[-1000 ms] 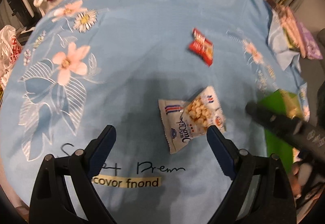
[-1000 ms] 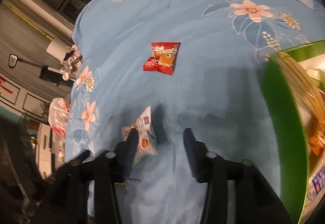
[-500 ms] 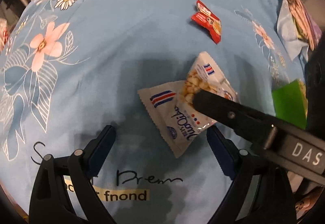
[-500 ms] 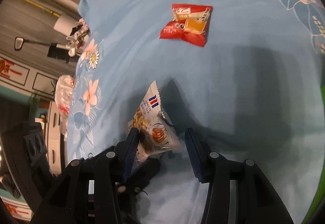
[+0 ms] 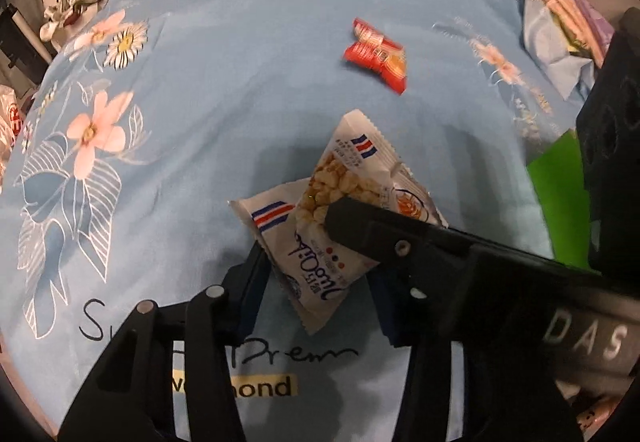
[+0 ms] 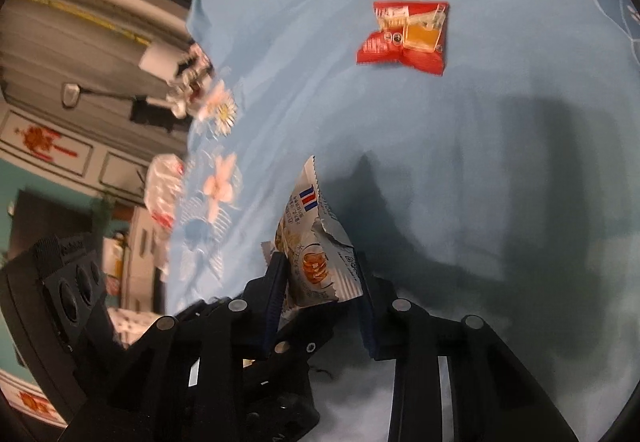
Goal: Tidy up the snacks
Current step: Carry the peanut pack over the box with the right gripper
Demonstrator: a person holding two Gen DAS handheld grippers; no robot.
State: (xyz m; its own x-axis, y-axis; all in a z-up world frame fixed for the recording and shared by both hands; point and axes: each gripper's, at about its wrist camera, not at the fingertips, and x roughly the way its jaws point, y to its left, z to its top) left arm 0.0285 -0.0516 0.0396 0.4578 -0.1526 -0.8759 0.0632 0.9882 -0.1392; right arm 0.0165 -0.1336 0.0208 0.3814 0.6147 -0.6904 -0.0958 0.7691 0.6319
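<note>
Two white snack packets with red and blue stripes overlap on the blue flowered cloth. In the left wrist view my left gripper (image 5: 318, 274) has closed on the lower white packet (image 5: 316, 270). The upper white packet (image 5: 356, 173), showing puffed snacks, lies over it, and my right gripper's black finger reaches across it. In the right wrist view my right gripper (image 6: 322, 282) is shut on that upper white packet (image 6: 316, 250), which stands up between its fingers. A red snack packet (image 5: 376, 55) lies farther back and also shows in the right wrist view (image 6: 406, 37).
A green box (image 5: 556, 185) sits at the right edge of the cloth. Bagged snacks (image 5: 560, 5) lie at the far right corner. Room clutter and a white plastic bag (image 6: 164, 185) stand beyond the cloth's left edge.
Both grippers have moved in and closed, each on one of the two white packets. The right gripper's arm now crosses the left view. The upper packet has tilted up.
</note>
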